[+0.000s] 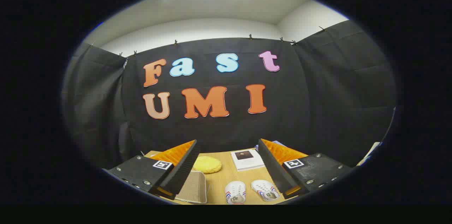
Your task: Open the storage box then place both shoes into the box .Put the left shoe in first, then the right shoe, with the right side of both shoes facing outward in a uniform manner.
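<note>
Hand-held gripper (226,167) held above a wooden table (220,181), its fingers spread wide and gripping nothing.

The two fingers (182,167) are dark wedges with ribbed faces and orange backing. Between them on the smooth, pale wood lie two small white shoes (251,191), rounded, striped red and blue, side by side and close to the right finger. A beige storage box (193,187) with a matte, fabric-like top and rounded corners sits closed beside the left finger. Beyond lie a yellow, disc-shaped sponge (207,164) and a white booklet (247,159).
</note>
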### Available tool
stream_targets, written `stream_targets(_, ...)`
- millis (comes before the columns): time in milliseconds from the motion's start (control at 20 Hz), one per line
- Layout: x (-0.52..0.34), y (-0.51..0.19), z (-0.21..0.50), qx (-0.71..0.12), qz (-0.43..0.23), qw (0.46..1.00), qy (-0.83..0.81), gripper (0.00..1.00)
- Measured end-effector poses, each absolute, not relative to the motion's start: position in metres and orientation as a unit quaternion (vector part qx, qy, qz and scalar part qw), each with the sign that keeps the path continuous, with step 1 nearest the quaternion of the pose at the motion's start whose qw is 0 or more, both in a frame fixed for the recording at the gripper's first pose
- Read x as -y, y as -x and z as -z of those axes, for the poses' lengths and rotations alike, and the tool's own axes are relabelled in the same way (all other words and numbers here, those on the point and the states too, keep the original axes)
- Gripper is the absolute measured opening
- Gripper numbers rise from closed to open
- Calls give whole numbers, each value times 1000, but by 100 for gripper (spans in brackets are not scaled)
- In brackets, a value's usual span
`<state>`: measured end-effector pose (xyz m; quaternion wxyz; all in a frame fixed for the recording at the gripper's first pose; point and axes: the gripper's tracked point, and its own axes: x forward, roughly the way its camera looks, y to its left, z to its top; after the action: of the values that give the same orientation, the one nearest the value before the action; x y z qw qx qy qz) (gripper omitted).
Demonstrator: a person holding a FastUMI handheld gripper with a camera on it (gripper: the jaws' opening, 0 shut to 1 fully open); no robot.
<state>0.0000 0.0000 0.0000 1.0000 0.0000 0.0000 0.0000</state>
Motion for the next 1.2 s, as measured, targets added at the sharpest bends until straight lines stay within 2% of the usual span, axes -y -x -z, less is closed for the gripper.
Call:
stream_targets(1000,5,-27,33,-53,-27,998,-10,99)
stream_targets(1200,-3,-29,59,-86,-57,994,-22,99)
